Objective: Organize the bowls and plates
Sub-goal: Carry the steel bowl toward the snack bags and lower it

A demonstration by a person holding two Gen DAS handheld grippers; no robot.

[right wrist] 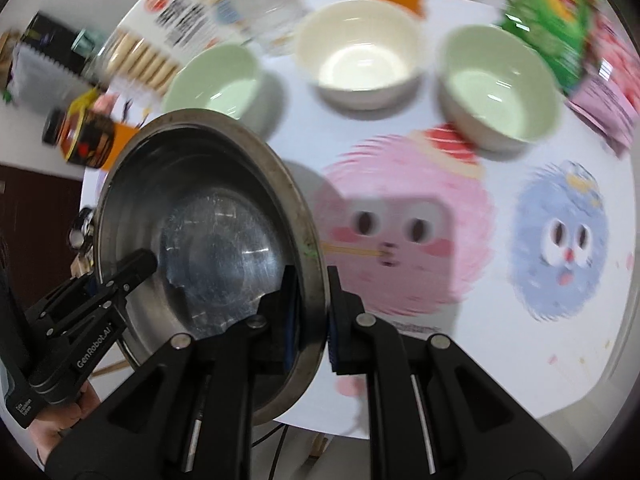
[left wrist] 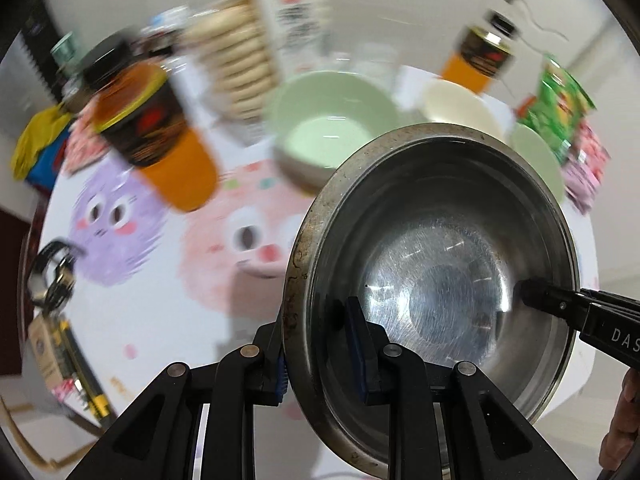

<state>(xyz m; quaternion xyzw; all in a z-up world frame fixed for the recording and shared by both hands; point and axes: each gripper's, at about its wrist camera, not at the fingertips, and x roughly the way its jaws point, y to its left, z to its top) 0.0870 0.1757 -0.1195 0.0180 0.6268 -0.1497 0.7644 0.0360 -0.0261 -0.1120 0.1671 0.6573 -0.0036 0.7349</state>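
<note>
Left wrist: the left gripper [left wrist: 322, 344] is clamped on the steel bowl [left wrist: 432, 280] rim; hold it level, both sides moving together. Right wrist: the right gripper [right wrist: 312, 312] grips the opposite rim, with the bowl above the cartoon-printed surface [right wrist: 400, 320], near the ceramic bowls [right wrist: 360, 56]. A pale wall stands behind.
</note>
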